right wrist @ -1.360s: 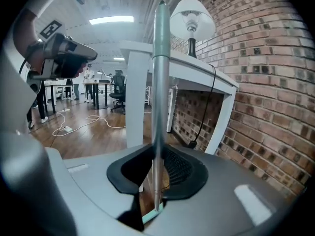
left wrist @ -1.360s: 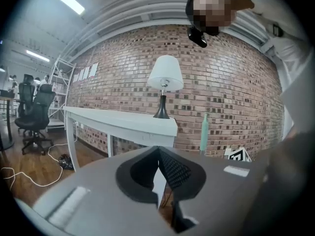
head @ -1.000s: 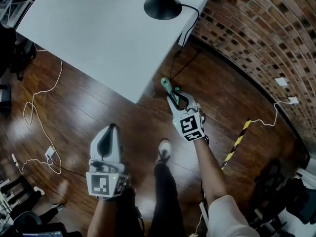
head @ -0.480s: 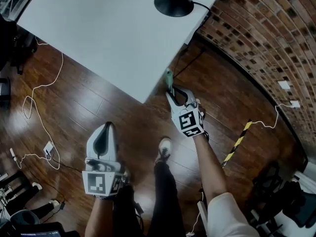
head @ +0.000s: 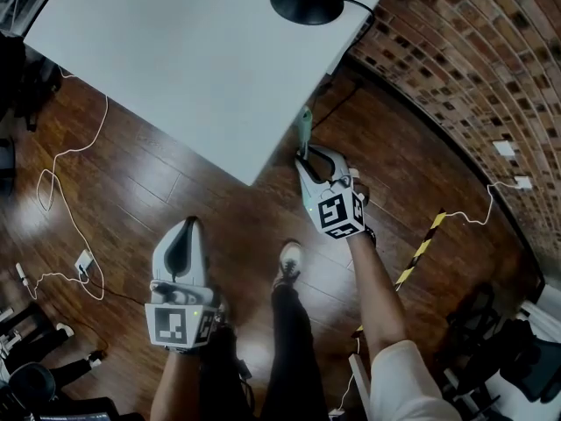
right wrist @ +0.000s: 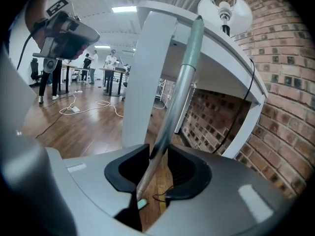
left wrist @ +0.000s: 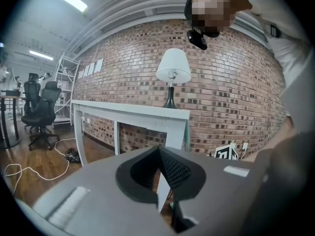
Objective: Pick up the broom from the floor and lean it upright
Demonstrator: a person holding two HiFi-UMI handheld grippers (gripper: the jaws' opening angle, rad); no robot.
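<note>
Broom handle [right wrist: 183,77] leans on counter [right wrist: 147,53] edge | right gripper [right wrist: 158,150] fingers have just been opening, handle loose between | left gripper [left wrist: 158,152] fingers together, empty | withdraw straight back, no nudge

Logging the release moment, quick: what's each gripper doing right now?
Left gripper: closed, empty.
Right gripper: open, jaws have just been opening; broom handle stands between them, not clamped.

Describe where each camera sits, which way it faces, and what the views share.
Head view: on the head, facing down at the brown wooden floor; shows forearms, left gripper, right gripper.
Left gripper view: from that gripper, faces the red brick wall past shut jaws.
Right gripper view: likewise, faces the grey metal broom handle between jaws that have just been opening.
Shared: white table.
</note>
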